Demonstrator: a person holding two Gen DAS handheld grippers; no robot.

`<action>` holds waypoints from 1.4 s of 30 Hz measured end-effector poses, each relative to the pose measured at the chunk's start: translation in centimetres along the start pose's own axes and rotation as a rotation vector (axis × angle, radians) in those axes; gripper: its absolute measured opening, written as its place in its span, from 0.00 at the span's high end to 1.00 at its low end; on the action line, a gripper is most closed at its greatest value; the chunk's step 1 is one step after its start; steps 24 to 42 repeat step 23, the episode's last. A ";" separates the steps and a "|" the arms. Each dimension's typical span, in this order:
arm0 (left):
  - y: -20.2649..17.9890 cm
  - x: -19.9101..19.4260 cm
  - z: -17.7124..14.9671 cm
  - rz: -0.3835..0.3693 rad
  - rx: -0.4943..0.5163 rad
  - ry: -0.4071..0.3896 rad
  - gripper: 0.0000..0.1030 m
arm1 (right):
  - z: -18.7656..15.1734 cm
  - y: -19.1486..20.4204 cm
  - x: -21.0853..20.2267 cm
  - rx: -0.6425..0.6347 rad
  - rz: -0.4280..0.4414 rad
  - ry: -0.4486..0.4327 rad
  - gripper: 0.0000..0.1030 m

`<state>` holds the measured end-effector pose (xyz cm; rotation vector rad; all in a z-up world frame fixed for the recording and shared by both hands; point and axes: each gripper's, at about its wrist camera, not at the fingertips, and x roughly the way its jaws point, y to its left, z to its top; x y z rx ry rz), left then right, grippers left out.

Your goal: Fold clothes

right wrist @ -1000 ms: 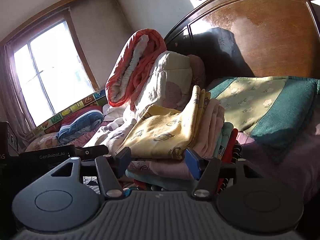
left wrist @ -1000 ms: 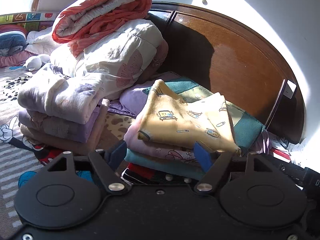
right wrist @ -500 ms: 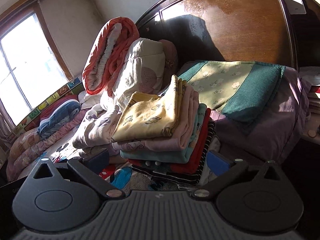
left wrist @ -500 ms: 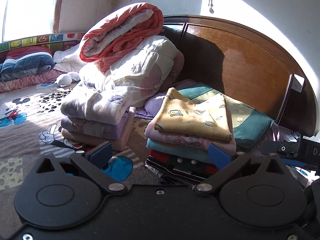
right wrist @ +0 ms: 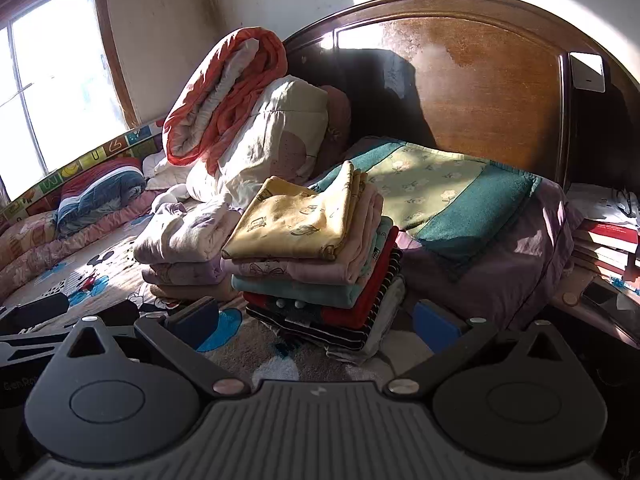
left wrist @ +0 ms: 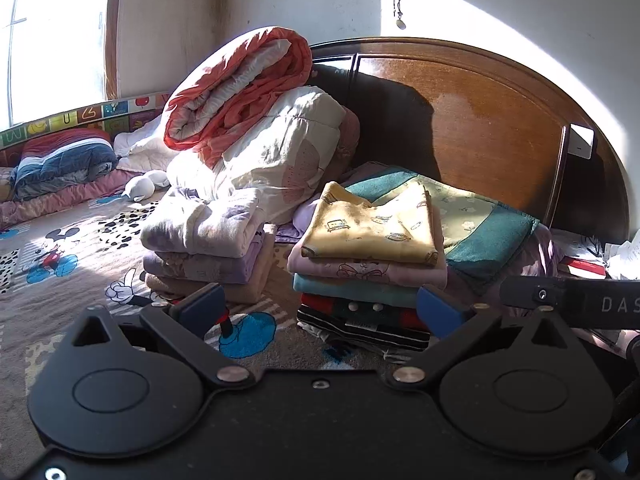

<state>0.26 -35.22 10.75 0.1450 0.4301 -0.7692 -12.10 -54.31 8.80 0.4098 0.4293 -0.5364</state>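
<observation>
A folded yellow printed garment (left wrist: 372, 228) (right wrist: 296, 224) lies on top of a stack of folded clothes (left wrist: 368, 292) (right wrist: 324, 284) on the bed. To its left stands a second stack of folded pale lilac and beige clothes (left wrist: 208, 248) (right wrist: 184, 248). My left gripper (left wrist: 320, 308) is open, a short way in front of the stacks, with nothing between its blue pads. My right gripper (right wrist: 316, 322) is open too, empty, just in front of the yellow-topped stack. Part of the right gripper's body (left wrist: 572, 300) shows at the right of the left wrist view.
Rolled orange and cream quilts (left wrist: 248, 120) pile up behind the stacks against a wooden headboard (left wrist: 480, 120). A green-edged pillow (right wrist: 448, 208) lies to the right. The cartoon-print bedsheet (left wrist: 60, 248) spreads to the left. Books and papers (right wrist: 604, 240) sit on a bedside surface at the right.
Both grippers have opened wide and drawn back and up from the yellow-topped stack, which now looks smaller and farther off. The yellow garment stays on top.
</observation>
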 end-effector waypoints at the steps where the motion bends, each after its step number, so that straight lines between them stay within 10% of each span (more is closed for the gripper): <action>1: 0.1 -0.2 -0.1 0.001 -0.011 0.002 0.00 | -0.1 0.2 -0.3 -0.007 0.000 0.000 0.00; 42: 0.3 -2.9 -0.9 -0.005 -0.047 -0.024 0.00 | -1.0 1.5 -2.9 -0.061 -0.017 0.003 0.00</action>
